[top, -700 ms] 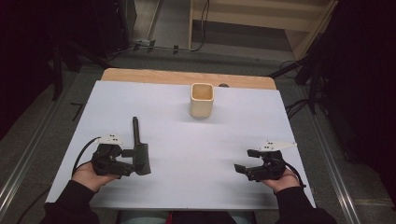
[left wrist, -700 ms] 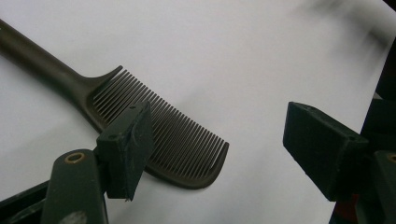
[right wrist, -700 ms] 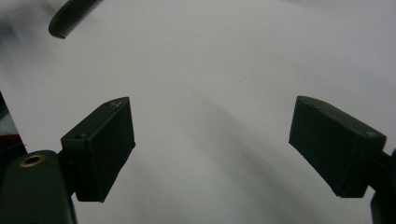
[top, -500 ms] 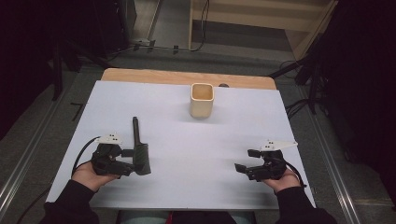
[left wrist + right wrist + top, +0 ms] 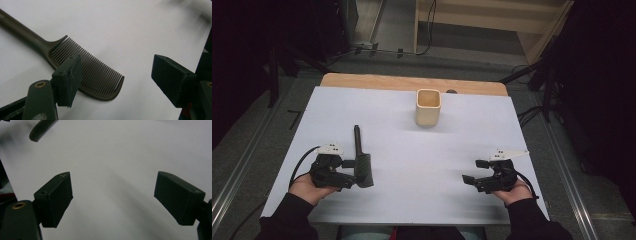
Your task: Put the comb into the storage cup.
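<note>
Black comb (image 5: 361,162) flat, handle away from the person (long axis front-to-back), both grippers' jaws spread.

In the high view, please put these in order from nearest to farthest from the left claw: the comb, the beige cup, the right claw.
1. The comb, lying flat right beside the left claw, on the sheet's left part.
2. The beige cup, upright near the far edge, centre.
3. The right claw, open, at the sheet's right side.
The cup and right claw are close to call.
</note>
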Available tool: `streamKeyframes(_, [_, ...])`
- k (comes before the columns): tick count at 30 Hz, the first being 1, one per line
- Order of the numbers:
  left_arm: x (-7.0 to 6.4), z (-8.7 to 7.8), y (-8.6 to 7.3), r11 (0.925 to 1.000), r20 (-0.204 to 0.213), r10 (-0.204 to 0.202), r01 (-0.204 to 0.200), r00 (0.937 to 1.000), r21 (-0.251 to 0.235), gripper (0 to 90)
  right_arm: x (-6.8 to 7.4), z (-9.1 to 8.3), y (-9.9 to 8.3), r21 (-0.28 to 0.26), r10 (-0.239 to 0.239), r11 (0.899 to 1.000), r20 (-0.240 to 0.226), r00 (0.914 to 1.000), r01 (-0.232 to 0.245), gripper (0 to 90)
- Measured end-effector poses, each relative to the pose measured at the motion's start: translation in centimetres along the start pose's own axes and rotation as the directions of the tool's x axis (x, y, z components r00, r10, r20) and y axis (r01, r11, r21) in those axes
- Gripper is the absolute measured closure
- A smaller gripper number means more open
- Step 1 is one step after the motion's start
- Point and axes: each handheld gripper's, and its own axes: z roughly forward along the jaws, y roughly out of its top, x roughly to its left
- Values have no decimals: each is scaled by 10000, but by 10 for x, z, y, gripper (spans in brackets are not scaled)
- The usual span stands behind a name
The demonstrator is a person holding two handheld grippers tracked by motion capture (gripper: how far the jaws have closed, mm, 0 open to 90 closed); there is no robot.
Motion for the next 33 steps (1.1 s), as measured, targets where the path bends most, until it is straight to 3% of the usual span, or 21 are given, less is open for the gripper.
streamKeyframes(8, [2, 0, -1, 10000, 18, -44, 44, 10000, 38, 254, 0, 2, 0, 74, -34, 10000, -38, 10000, 34, 133])
streamKeyframes(11, [2, 1, -1, 10000, 9, -14, 13, 10000, 74, 254, 1, 1, 0, -71, -178, 9998, -154, 9997, 177, 173])
streamKeyframes(33, [4, 1, 0, 9998, 17, -123, 123, 9999, 139, 259, 1, 3, 0, 56, -17, 10000, -115, 9999, 18, 172])
